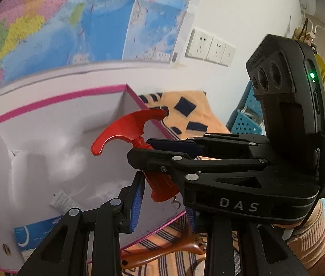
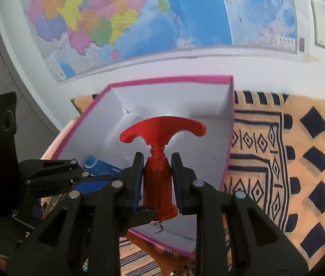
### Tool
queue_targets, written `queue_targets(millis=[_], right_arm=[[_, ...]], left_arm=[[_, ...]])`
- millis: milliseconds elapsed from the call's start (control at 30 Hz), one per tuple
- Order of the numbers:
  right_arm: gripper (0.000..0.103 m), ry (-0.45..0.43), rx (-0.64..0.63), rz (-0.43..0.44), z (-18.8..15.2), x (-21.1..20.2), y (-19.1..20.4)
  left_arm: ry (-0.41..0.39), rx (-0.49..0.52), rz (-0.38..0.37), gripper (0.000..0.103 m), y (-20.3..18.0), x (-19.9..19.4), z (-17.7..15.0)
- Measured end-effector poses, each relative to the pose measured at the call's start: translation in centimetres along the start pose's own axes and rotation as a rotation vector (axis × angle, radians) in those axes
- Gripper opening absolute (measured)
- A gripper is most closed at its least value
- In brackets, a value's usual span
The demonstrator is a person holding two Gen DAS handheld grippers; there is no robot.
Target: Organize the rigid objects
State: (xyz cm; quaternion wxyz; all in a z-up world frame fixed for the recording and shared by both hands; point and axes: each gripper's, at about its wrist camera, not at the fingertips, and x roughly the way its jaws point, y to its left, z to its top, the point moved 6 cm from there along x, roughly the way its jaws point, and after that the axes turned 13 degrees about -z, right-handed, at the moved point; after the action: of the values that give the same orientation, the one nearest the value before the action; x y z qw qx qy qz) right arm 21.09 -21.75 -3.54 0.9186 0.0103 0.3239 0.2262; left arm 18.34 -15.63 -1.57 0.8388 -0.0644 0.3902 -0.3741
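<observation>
Both wrist fisheyes look steeply down, close over the shared pink-rimmed box (image 1: pixel 54 105) (image 2: pixel 169 79) and wall map (image 1: pixel 70 18) (image 2: pixel 139 11)

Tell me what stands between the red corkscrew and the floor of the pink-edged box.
Nothing visible does. The red corkscrew, held in the right gripper, hangs above a bare stretch of the box floor; the blue carton and small tube lie off to one side.

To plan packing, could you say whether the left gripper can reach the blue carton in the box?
Probably yes: the box is open and the blue carton lies uncovered near the left gripper; the corkscrew in the right gripper hangs aside.
</observation>
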Motion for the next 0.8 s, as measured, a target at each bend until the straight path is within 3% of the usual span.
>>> queue_targets(millis=[167, 333, 533, 800], right_arm=[[0.027, 0.049, 0.013, -0.053, -0.8, 0.8, -0.9], [0.027, 0.037, 0.034, -0.066, -0.9, -0.1, -1.5], [0.028, -0.04, 0.055, -0.009, -1.6, -3.9, -0.9], [0.031, -0.1, 0.075, 0.093, -5.0, -9.1, 0.1]], left_arm=[[0.032, -0.013, 0.013, 0.032, 0.3, 1.1, -0.5], [0.022, -0.007, 0.034, 0.032, 0.4, 0.5, -0.8], [-0.057, 0.046, 0.107, 0.034, 0.2, -2.9, -1.4], [-0.137, 0.078, 0.097, 0.042, -1.1, -8.1, -4.8]])
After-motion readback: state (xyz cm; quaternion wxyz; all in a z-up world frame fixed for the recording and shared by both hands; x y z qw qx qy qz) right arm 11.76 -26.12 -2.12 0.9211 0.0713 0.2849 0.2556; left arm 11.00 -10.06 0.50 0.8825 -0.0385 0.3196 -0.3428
